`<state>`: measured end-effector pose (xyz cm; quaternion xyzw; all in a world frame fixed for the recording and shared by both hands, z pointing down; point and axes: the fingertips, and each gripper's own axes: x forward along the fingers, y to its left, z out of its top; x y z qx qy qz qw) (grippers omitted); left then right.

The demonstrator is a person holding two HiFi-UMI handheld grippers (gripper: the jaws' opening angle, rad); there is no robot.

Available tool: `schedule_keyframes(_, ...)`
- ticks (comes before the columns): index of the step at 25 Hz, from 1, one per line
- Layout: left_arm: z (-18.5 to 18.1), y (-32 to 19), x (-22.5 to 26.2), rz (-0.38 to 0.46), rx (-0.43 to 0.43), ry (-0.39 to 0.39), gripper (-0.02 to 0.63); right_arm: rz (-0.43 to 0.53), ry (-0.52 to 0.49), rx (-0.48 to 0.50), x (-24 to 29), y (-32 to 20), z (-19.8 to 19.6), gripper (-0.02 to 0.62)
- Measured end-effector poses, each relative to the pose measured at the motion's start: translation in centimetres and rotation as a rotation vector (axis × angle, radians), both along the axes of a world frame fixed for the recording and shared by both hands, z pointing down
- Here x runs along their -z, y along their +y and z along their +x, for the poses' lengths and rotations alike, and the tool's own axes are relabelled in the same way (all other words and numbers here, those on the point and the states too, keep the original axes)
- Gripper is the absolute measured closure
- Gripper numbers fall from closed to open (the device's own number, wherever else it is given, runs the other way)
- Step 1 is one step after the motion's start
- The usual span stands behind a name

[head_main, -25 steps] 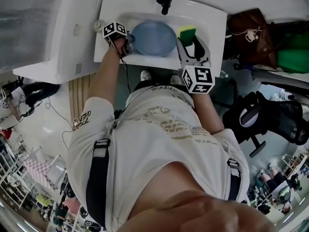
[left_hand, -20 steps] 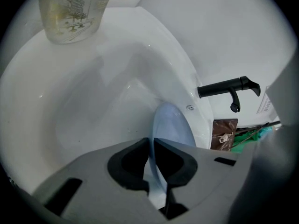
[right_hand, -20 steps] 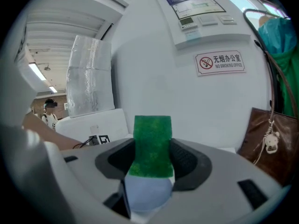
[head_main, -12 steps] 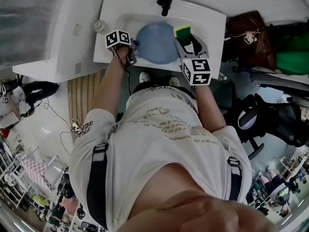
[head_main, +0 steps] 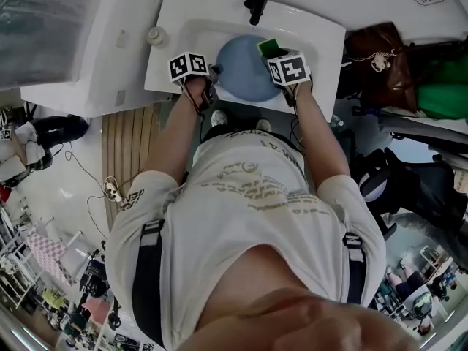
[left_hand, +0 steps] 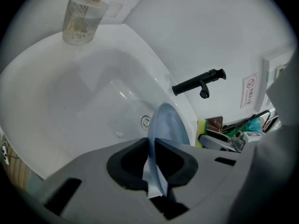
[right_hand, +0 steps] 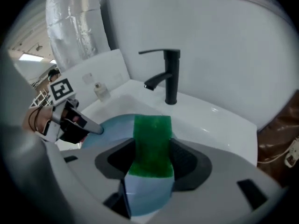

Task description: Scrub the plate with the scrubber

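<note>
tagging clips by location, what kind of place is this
Likely a washbasin corner, perhaps a washroom: a white ceramic basin, a black lever tap and a small clear glass bottle on its rim.

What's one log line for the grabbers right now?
left gripper: shut on rim of round blue plate | right gripper: shut on green scrubber sponge | scrubber: at plate, over white sink
</note>
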<state>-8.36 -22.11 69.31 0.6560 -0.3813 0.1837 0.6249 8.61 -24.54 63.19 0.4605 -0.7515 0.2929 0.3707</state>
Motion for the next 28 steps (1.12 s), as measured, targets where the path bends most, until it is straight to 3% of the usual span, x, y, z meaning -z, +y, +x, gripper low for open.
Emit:
schedule_keyframes(6,1.2,1.2,1.2,0.035,0.022,0.044,0.557,-0.131,0.108,-0.017,-4.5,1.2,2.5,0.362)
schedule_keyframes(12,2.7,2.0,1.7,0.067,-0.046,0.058,0.554,-0.182,0.151,0.021,-6.2,1.4,2.2,0.360)
schedule_keyframes(16,3.2,2.2,2.0,0.075,-0.059,0.072,0.551,-0.174,0.154,0.060,-6.0,0.7,0.6,0.360)
schedule_keyframes(26,3.2,2.7,2.4,0.097,-0.062,0.075,0.549,-0.079,0.122,0.297,-4.1,0.8,-7.0,0.360)
schedule_keyframes(28,3.0,2.8,2.5,0.095,-0.059,0.087,0.549,-0.085,0.102,0.289,-4.3,0.9,-6.9,0.360)
